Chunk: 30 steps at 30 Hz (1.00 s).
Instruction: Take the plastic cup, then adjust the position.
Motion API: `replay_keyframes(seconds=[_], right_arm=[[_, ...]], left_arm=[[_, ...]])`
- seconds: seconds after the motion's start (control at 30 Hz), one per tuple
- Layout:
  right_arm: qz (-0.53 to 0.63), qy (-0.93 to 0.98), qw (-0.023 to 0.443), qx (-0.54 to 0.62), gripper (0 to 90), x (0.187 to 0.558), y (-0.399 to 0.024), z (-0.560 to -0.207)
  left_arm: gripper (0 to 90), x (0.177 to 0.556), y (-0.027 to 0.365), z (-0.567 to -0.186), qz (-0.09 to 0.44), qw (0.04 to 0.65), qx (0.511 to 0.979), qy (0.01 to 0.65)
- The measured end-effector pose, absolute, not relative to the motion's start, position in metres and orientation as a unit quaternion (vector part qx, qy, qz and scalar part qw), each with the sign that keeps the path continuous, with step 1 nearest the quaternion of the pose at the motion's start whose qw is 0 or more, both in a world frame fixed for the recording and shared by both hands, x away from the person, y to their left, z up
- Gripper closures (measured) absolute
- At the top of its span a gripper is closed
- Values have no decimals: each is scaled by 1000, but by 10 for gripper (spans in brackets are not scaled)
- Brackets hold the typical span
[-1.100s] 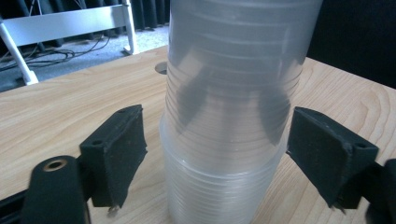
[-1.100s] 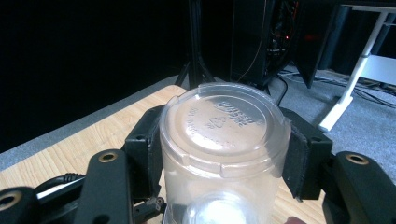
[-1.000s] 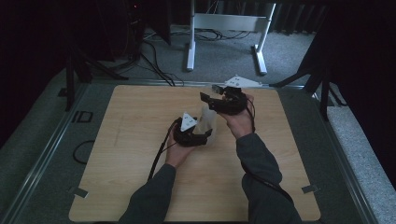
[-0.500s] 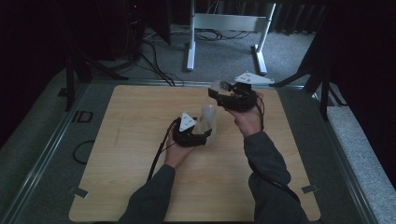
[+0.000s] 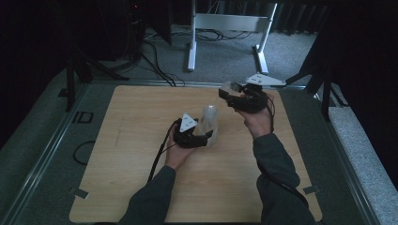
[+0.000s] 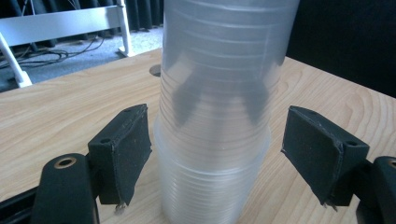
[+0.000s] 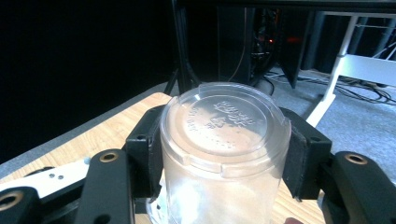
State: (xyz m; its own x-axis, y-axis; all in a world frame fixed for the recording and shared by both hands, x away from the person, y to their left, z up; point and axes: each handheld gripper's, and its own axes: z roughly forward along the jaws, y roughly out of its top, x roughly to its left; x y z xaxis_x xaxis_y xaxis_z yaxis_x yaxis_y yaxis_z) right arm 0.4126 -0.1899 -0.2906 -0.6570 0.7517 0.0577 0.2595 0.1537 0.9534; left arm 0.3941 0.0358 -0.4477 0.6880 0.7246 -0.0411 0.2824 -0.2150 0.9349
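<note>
Left gripper (image 6: 217, 154): jaws apart, just closing around upright cup stack (image 6: 219, 107). Right gripper (image 7: 219, 154), far right: clamped on single clear cup (image 7: 224, 154).

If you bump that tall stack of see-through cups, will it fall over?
Probably, yes. The stack of cups stands tall and narrow on the table, so a sideways nudge would likely tip it. The clear thin plastic looks light and smooth, so it might also slide or squash a bit. The left gripper sits around its base, jaws not yet pressing.
</note>
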Motion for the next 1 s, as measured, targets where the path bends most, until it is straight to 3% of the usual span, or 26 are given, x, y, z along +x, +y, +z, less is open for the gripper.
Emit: replay_keyframes(seconds=[0.43,1.0], right_arm=[[534,719,236,378,407,407,-226,-304],[522,716,228,402,407,398,-244,-330]], left_arm=[[231,385,42,-447,213,536,747,330],[236,367,51,-440,214,560,734,319]])
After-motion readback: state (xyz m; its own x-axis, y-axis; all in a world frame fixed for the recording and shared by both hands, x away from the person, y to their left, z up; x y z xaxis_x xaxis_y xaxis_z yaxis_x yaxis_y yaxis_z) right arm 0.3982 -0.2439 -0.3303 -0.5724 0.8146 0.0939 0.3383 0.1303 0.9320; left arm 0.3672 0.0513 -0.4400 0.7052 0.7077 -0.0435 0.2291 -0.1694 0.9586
